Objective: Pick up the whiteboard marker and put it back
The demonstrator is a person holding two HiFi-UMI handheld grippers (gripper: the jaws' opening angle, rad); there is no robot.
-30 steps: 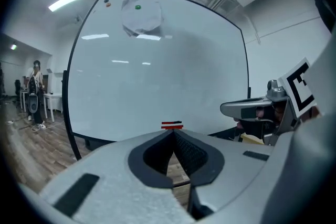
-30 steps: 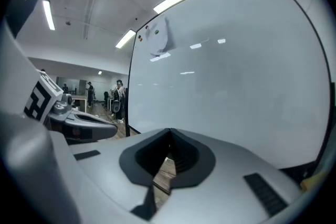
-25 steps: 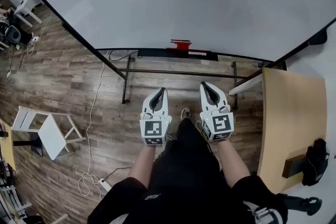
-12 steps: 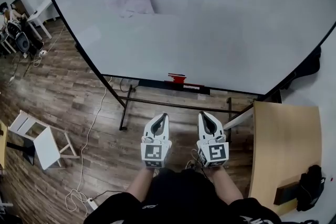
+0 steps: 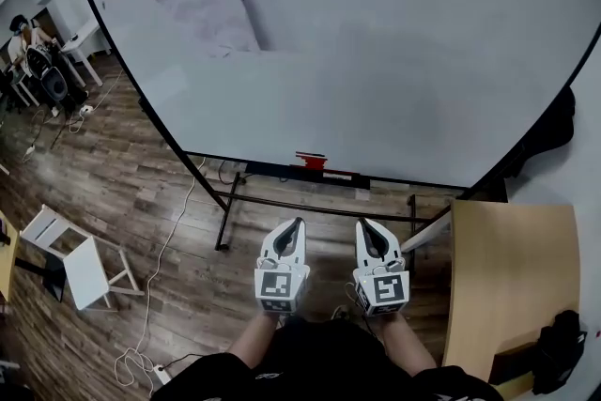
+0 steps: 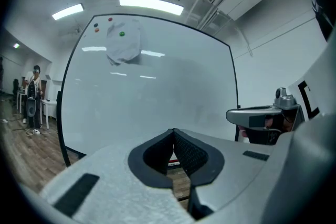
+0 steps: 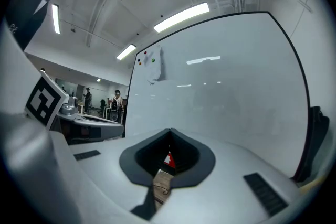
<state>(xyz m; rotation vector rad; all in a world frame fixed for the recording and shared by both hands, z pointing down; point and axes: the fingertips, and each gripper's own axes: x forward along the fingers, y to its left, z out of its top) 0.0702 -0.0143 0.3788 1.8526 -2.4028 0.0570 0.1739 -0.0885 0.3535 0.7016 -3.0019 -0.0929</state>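
Head view: prob. whiteboard marker (image 5: 312, 161), red, lengthwise on tray (image 5: 268, 170), ahead of L hand-held gripper (image 5: 293, 227); R hand-held gripper (image 5: 367, 229) farther; both pressed together, empty.

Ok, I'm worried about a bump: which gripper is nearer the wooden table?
Right. The right gripper hangs a short way off the edge of the wooden table, not touching it; the left gripper is beyond the right one.
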